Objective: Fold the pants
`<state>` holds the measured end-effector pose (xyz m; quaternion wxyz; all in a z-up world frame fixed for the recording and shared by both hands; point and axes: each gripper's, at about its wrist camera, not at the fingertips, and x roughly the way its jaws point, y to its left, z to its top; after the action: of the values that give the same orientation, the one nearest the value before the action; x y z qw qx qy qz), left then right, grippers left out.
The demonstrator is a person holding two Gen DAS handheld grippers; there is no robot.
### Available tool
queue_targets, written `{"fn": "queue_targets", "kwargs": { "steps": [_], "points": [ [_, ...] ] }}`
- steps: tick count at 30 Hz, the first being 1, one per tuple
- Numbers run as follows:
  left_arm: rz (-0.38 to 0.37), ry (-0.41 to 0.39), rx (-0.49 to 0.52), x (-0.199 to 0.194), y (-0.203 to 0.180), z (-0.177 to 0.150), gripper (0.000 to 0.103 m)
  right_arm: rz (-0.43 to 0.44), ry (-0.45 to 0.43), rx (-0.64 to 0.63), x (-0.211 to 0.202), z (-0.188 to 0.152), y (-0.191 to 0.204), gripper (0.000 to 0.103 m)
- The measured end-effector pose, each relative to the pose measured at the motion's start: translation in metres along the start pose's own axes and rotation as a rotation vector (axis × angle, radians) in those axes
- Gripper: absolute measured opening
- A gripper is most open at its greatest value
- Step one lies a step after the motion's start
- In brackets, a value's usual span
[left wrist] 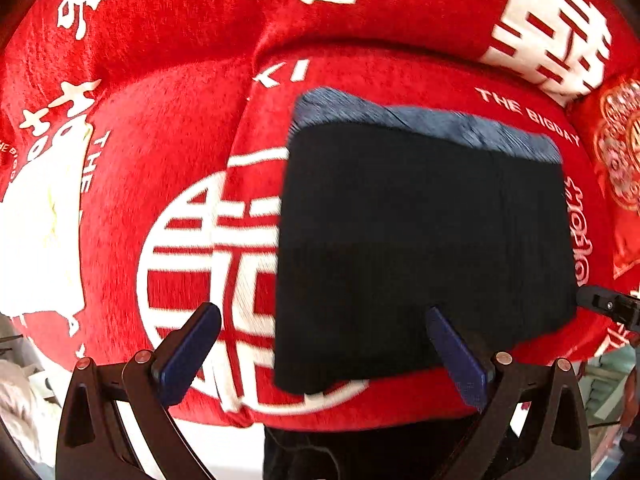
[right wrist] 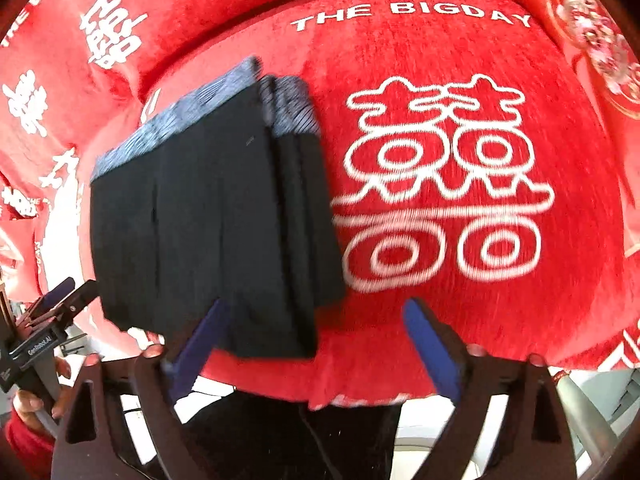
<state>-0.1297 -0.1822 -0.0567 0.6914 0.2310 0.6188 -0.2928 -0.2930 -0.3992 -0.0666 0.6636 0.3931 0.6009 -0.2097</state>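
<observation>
The black pants point(left wrist: 424, 248) lie folded into a thick rectangular stack on a red cushion point(left wrist: 168, 152), with a blue-grey striped band along the far edge. My left gripper point(left wrist: 324, 344) hovers above the stack's near left corner, jaws wide apart, nothing between the pads. In the right wrist view the same pants point(right wrist: 208, 224) sit left of centre, folded layers showing at the right edge. My right gripper point(right wrist: 320, 344) stands open over the stack's near right corner and holds nothing. The left gripper point(right wrist: 56, 300) shows at the left edge, in a person's hand.
The red cushion point(right wrist: 460, 300) carries white characters and the words THE BIGDAY. More red cushions point(left wrist: 360, 8) rise behind it. A red patterned pillow point(right wrist: 592, 40) lies at the far right. Pale floor point(left wrist: 224, 452) shows below the cushion's front edge.
</observation>
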Motion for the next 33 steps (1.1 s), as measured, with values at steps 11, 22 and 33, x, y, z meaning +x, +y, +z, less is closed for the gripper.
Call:
{"fn": "queue_targets", "kwargs": {
  "steps": [11, 22, 33],
  "points": [
    [0.095, -0.014, 0.055, -0.051, -0.017, -0.026, 0.103, -0.154, -0.110, -0.043, -0.045, -0.044, 0.049, 0.103],
    [0.142, -0.016, 0.068, -0.081, -0.019, -0.032, 0.103, -0.157, -0.109, -0.002, -0.079, -0.045, 0.083, 0.103],
    [0.126, -0.015, 0.093, -0.101, -0.026, -0.038, 0.103, -0.203, -0.118, -0.029, -0.098, -0.050, 0.106, 0.103]
  ]
}}
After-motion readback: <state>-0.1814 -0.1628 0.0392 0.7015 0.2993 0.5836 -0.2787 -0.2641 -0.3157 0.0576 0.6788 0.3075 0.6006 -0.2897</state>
